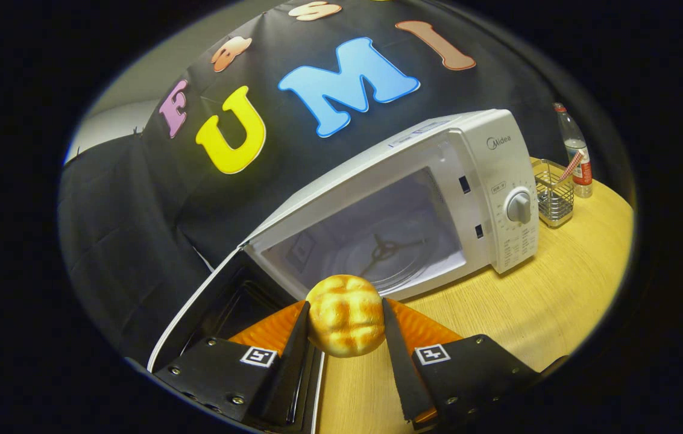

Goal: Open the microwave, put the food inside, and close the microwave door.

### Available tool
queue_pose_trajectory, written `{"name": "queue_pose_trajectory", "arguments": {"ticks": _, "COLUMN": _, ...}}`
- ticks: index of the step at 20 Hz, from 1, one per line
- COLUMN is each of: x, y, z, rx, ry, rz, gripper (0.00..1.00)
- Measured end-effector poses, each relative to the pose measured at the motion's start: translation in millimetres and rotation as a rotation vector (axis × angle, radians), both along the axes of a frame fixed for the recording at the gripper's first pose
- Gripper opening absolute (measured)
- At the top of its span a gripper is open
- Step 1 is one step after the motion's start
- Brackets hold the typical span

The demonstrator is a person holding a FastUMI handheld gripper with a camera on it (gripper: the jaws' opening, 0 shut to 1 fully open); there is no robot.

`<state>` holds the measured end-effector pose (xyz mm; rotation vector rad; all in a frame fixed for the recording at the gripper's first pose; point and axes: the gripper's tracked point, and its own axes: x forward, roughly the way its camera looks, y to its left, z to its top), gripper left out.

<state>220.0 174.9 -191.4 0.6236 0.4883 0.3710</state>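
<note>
- So the gripper (345, 316) has its jaws pinched on the bun (345, 314), a golden, round little bread with a criss-cross top. Both fingers press its sides and it sits right between them, held up off the table (534, 301).
- Just ahead of the fingers is the microwave (413, 199), and its cavity (371, 238) is wide open, facing the bun pretty much head-on.
- Inside you can see the glass turntable (386, 265) with the little three-armed hub in the middle — bare, nothing on it yet.
- The microwave door (226, 301) is swung out and lies off to the left finger's side, its dark inner face up toward the camera, passing under that finger.
- Beyond the right finger, past the control panel with the dial (519, 207), there's a wire basket (553, 196) and a plastic bottle (575, 150) at the far end of the table, well away from the action.
- Progress check, as I read it: opening is done, food is grabbed and lined up at the mouth of the oven. Still left — push the bun in over the turntable, let go, back the fingers out, then swing the door shut.
- I'd guess the door will be the fiddly bit, since it's sitting so close under the left finger.
</note>
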Motion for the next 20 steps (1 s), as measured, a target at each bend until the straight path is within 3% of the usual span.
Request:
{"name": "queue_pose_trajectory", "arguments": {"ticks": 5, "x": 37, "y": 15, "z": 0, "rx": 0.067, "ry": -0.068, "rz": -0.043, "gripper": 0.68}}
{"name": "queue_pose_trajectory", "arguments": {"ticks": 10, "x": 70, "y": 26, "z": -20, "rx": 0.117, "ry": -0.037, "rz": -0.080, "gripper": 0.68}}
{"name": "queue_pose_trajectory", "arguments": {"ticks": 14, "x": 93, "y": 20, "z": -40, "rx": 0.110, "ry": -0.016, "rz": -0.140, "gripper": 0.68}}
{"name": "queue_pose_trajectory", "arguments": {"ticks": 20, "x": 111, "y": 26, "z": -59, "rx": 0.066, "ry": -0.022, "rz": -0.146, "gripper": 0.68}}
